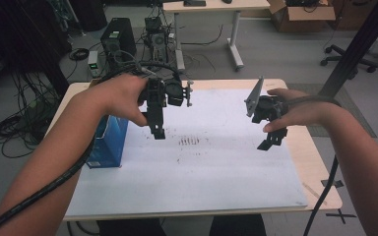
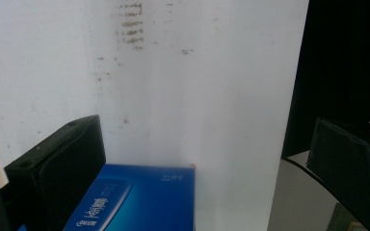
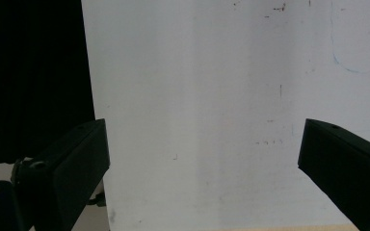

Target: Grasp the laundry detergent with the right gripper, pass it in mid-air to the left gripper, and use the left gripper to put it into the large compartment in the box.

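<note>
Left gripper (image 1: 158,132) hangs above the white sheet (image 1: 197,172) in the high view, just right of the blue rectangular cardboard box (image 1: 109,142), probably lining up to grasp it. Well to the right of the box, the right gripper (image 1: 271,141) hovers, waiting.

From the left gripper view, the jaws stand wide apart and hold nothing; the box (image 2: 139,202) lies between them, nearer the left jaw.

From the right gripper view, the jaws are also spread, with bare sheet (image 3: 197,120) between them.

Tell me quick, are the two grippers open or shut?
Left gripper: open, holding nothing, above the blue box.
Right gripper: open, holding nothing.
</note>
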The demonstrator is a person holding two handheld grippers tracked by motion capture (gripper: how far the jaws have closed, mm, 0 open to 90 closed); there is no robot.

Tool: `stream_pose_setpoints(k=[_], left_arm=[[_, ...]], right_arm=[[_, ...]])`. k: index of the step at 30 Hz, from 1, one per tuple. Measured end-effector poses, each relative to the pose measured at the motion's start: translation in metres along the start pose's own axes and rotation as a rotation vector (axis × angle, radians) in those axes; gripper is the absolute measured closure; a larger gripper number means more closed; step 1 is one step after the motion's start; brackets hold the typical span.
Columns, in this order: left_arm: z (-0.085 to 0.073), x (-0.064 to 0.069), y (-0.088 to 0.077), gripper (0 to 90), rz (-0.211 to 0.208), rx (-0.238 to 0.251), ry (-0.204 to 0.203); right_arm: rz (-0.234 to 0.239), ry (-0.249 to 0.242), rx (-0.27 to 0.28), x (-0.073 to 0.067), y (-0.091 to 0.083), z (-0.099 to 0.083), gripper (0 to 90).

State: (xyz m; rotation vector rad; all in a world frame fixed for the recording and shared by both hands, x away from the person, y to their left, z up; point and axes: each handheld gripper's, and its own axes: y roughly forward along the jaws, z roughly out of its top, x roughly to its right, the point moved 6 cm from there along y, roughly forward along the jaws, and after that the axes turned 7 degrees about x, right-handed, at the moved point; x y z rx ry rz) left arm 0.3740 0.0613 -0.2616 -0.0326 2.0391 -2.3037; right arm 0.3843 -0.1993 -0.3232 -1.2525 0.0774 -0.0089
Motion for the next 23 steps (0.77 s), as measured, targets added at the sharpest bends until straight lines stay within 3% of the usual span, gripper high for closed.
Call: stream_pose_setpoints(k=[17, 23], left_arm=[[-0.0071, -0.0080, 0.0024, 0.2, -0.004, 0.000, -0.018], [-0.0063, -0.0051, 0.0010, 0.2, -0.006, 0.017, -0.013]], right_arm=[[0.007, -0.002, -0.012, 0.0061, 0.0023, 0.0032, 3.7], [0.004, 0.004, -0.007, 0.0043, 0.0018, 0.0039, 3.8]])
